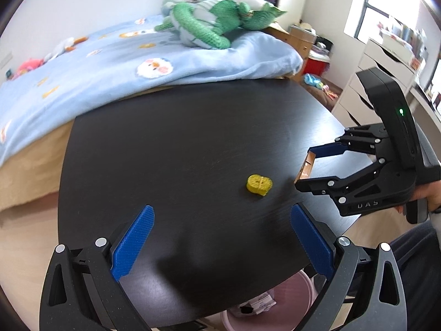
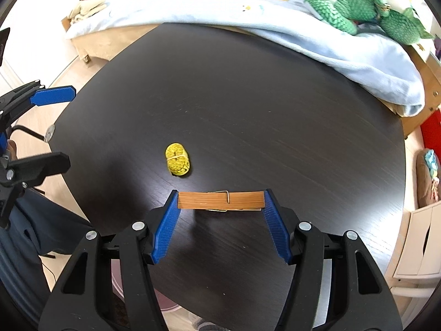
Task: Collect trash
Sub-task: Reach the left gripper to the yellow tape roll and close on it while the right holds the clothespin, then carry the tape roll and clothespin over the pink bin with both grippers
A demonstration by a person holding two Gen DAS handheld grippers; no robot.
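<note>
A small yellow wad of trash lies on the dark round table, also in the right wrist view. My left gripper is open and empty, hovering near the table's front edge, short of the yellow wad. My right gripper is shut on a flat brown wooden clip with a wire spring, held endwise between the blue pads above the table. In the left wrist view the right gripper holds the clip just right of the wad.
A pink bin with some trash inside stands under the table's near edge. A bed with a light blue blanket and a green plush toy borders the far side. White drawers stand at the right.
</note>
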